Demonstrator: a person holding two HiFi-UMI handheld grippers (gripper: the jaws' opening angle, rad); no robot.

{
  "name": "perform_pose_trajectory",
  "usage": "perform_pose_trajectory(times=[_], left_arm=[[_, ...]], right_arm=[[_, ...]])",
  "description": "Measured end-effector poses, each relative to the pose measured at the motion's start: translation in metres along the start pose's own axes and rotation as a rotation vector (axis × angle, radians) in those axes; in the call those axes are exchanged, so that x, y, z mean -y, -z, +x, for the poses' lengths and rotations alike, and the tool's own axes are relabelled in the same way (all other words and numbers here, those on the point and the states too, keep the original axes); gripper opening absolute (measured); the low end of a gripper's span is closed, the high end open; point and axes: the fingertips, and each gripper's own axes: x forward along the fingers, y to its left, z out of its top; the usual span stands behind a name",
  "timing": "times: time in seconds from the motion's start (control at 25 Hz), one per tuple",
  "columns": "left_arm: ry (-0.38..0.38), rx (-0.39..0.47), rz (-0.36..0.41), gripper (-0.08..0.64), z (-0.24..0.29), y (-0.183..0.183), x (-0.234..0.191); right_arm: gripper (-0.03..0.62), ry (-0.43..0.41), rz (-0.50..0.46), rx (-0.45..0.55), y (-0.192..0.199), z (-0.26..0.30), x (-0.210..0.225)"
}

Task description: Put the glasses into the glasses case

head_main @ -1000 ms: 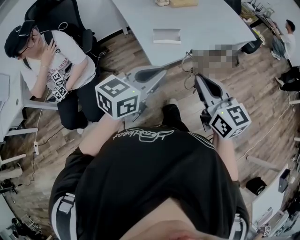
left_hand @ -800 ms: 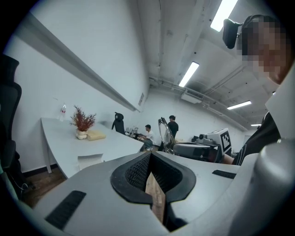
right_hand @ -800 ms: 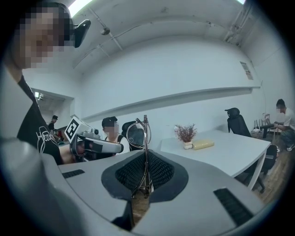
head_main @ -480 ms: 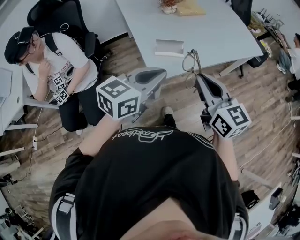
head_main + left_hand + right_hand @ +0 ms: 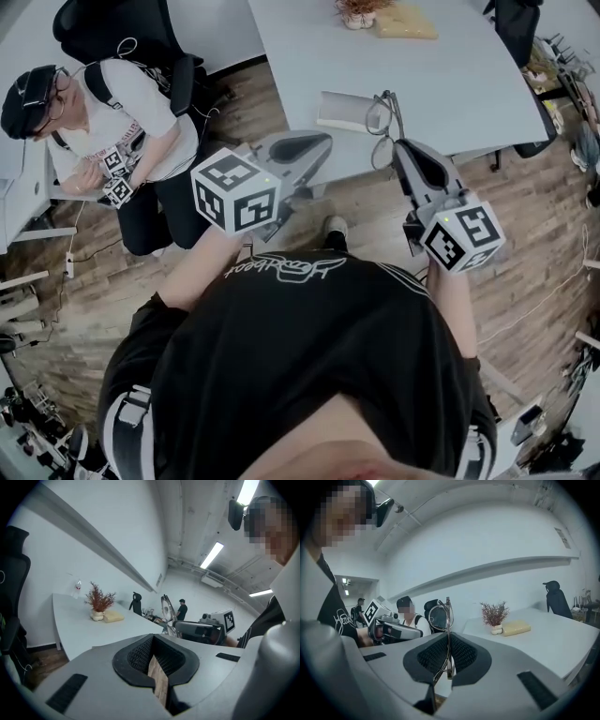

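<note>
Open-plan office / lab-type workspace. Big white surface (image 5: 450,75) w/ dried-plant vase (image 5: 98,604), black swivel office chair (image 5: 103,23), wood-look plank floor (image 5: 525,206). Seated person (image 5: 122,94) next to a white side desk (image 5: 14,206). Ceiling strip lights (image 5: 212,555); another person standing in bkgd (image 5: 182,607), cluttered benches (image 5: 562,66) at room's edge.

Script on black shirt (image 5: 291,270) — unreadable

Left gripper (image 5: 314,148) closed, empty; right gripper (image 5: 397,152) clamped on glasses (image 5: 379,117) (both held forward).

Two grippers (image 5: 317,142) (image 5: 401,155), one pair of glasses (image 5: 380,120), one case (image 5: 339,111), one plant (image 5: 359,9)
</note>
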Motion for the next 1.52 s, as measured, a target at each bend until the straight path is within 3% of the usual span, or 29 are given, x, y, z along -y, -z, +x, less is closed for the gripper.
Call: perform_pose_trajectory(times=[0.52, 0.76, 0.92, 1.52], left_arm=[[-0.046, -0.027, -0.092, 0.008, 0.035, 0.003, -0.055], [-0.069, -0.037, -0.131, 0.008, 0.047, 0.01, -0.075], [-0.081, -0.039, -0.163, 0.008, 0.055, 0.014, -0.085], [-0.166, -0.033, -0.264, 0.008, 0.062, 0.034, -0.122]], right_arm=[[0.021, -0.025, -0.009, -0.063, 0.007, 0.058, 0.053], [0.021, -0.003, -0.086, -0.105, 0.013, 0.078, 0.075], [0.021, -0.026, -0.168, -0.147, 0.02, 0.093, 0.084], [0.021, -0.058, -0.62, -0.278, 0.053, 0.147, 0.102]])
